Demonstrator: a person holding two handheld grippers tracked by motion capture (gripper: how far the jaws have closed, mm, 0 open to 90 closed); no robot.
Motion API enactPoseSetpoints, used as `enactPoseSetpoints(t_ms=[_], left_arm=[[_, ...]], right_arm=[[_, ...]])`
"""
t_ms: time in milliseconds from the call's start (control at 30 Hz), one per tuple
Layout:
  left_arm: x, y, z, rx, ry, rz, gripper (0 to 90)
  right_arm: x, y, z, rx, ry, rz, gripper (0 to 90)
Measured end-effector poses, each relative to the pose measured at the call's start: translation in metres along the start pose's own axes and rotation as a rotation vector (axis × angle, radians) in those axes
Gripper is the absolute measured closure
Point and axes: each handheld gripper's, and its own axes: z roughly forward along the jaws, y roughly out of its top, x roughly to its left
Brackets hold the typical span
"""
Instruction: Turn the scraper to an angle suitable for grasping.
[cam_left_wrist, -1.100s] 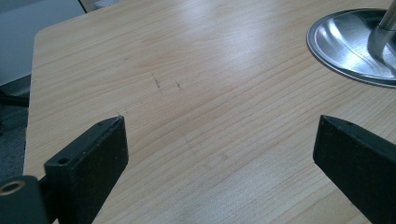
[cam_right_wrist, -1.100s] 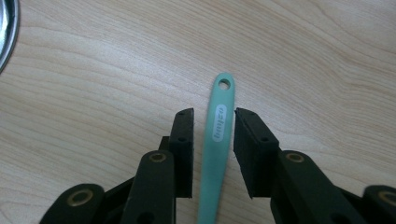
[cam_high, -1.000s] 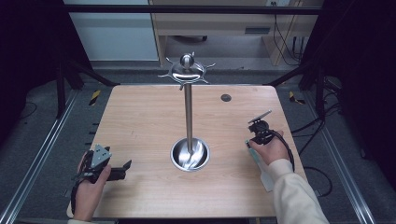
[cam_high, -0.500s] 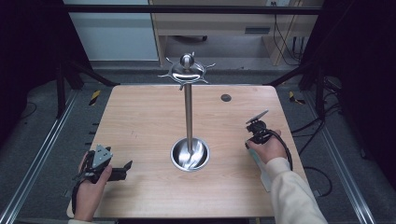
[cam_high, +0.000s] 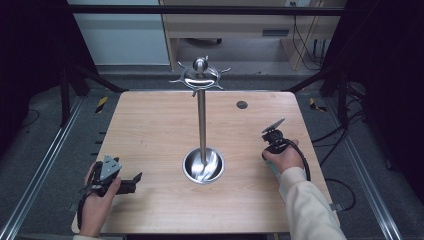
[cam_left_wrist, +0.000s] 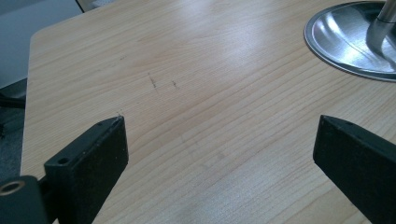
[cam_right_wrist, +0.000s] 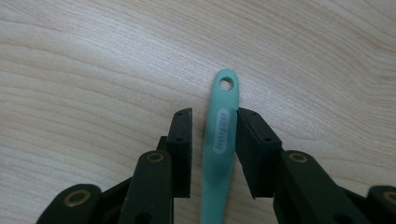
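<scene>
A mint-green handle (cam_right_wrist: 219, 140) with a hole at its end lies flat on the wooden table (cam_high: 150, 130). My right gripper (cam_right_wrist: 215, 114) points down over it, one jaw on each side. The right-hand jaw lies against the handle, while a gap shows at the left-hand jaw. In the high view this gripper (cam_high: 274, 142) stands at the table's right, held in a hand with a pale sleeve. My left gripper (cam_high: 134, 181) rests at the front left, jaws wide apart with bare wood between them (cam_left_wrist: 219, 154). A steel stand (cam_high: 202, 125) with a round dish base (cam_high: 203, 165) rises at the centre.
The stand's top (cam_high: 200, 75) carries a ring of hooks and a ball. Its base (cam_left_wrist: 345, 42) lies just right of the left gripper's reach. A small dark round plug (cam_high: 242, 104) sits in the table's far right part. Metal rails run along both sides on the floor.
The right gripper has edged slightly to the left over the table. The left hand and its gripper have stayed in place.
</scene>
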Motion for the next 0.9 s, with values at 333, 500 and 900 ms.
enactPoseSetpoints(t_ms=[333, 500, 900], left_arm=[[0.0000, 0.0000, 0.0001, -0.001, 0.001, 0.000, 3.1], [-0.0004, 0.0002, 0.0006, 0.002, -0.002, 0.004, 3.1], [0.0000, 0.0004, 0.0006, 0.002, -0.001, 0.006, 3.0]], right_arm=[[-0.0016, 0.0006, 0.0055, 0.015, -0.001, 0.011, 69.5], [-0.0019, -0.0006, 0.0063, 0.012, 0.001, 0.027, 70.8], [0.0022, -0.0039, 0.0058, -0.022, -0.014, 0.027, 73.9]])
